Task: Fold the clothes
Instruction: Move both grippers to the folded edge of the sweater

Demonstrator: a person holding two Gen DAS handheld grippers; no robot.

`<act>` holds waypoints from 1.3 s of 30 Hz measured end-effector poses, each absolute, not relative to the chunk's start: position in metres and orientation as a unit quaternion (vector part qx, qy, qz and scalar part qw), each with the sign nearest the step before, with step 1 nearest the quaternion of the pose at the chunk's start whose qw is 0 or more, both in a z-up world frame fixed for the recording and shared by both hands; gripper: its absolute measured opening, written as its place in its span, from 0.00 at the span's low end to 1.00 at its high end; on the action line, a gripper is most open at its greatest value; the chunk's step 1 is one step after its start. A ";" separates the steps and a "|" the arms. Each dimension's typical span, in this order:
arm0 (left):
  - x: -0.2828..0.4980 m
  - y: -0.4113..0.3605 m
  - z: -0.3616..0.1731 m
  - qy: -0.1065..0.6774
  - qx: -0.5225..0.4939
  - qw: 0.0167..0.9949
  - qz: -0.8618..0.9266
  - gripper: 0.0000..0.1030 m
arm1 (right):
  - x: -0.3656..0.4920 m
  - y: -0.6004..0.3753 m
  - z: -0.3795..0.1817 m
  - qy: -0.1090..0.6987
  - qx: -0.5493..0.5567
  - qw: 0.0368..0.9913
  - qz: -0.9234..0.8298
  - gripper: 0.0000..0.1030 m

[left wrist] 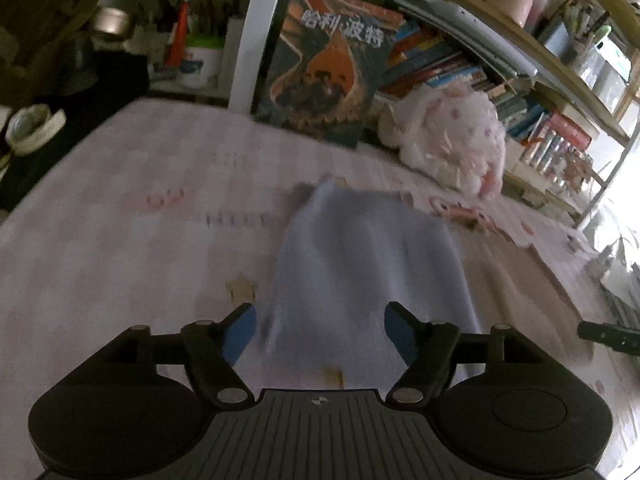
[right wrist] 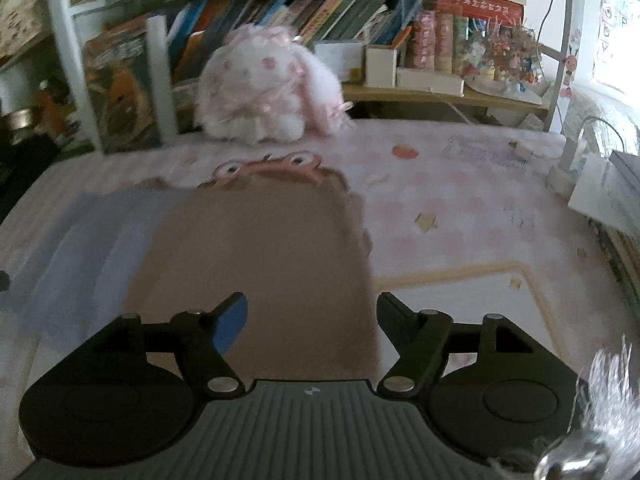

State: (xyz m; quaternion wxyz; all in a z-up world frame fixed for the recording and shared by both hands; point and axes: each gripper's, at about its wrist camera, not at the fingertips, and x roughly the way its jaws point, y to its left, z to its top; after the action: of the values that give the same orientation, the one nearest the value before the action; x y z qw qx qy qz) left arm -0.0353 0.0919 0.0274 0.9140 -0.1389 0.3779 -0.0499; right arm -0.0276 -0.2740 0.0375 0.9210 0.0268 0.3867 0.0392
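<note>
A light blue cloth [left wrist: 360, 264] lies flat on the pink patterned cover [left wrist: 140, 240], with a brown cloth [right wrist: 272, 256] right beside it. I cannot tell whether they are one garment. A pink trim with two round eyes [right wrist: 268, 166] sits at the brown cloth's far edge. My left gripper [left wrist: 320, 307] hovers open over the near end of the blue cloth, and its blue pads [left wrist: 240, 332] touch nothing. My right gripper [right wrist: 311, 296] is open above the near end of the brown cloth, with nothing between its fingers. The picture is blurred.
A white and pink plush toy [right wrist: 264, 92] sits at the back of the cover. A large upright book [left wrist: 320, 68] leans against a white shelf post, and the shelves behind hold many books. Cups and jars [left wrist: 32, 128] stand at the far left. Stacked papers [right wrist: 604, 192] lie at the right.
</note>
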 end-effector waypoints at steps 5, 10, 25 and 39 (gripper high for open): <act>-0.057 0.097 0.024 0.384 -0.148 0.910 -0.055 0.75 | -0.059 -0.252 0.031 0.400 0.027 0.916 0.035 0.77; -0.067 0.101 0.023 0.391 -0.138 0.908 -0.063 0.78 | -0.082 -0.234 0.029 0.405 0.023 0.914 0.031 0.78; -0.065 0.113 0.004 0.440 -0.241 0.862 -0.079 0.80 | -0.100 -0.222 0.030 0.418 0.014 0.908 0.024 0.80; -0.063 0.096 -0.009 0.447 -0.300 0.843 -0.006 0.79 | -0.073 -0.246 0.025 0.428 0.001 0.901 0.073 0.81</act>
State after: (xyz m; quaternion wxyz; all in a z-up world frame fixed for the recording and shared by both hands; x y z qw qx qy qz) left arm -0.0627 0.0963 -0.0095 0.8430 -0.2997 0.4466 -0.0061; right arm -0.0727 -0.2462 0.0247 0.9008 0.0015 0.4279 0.0733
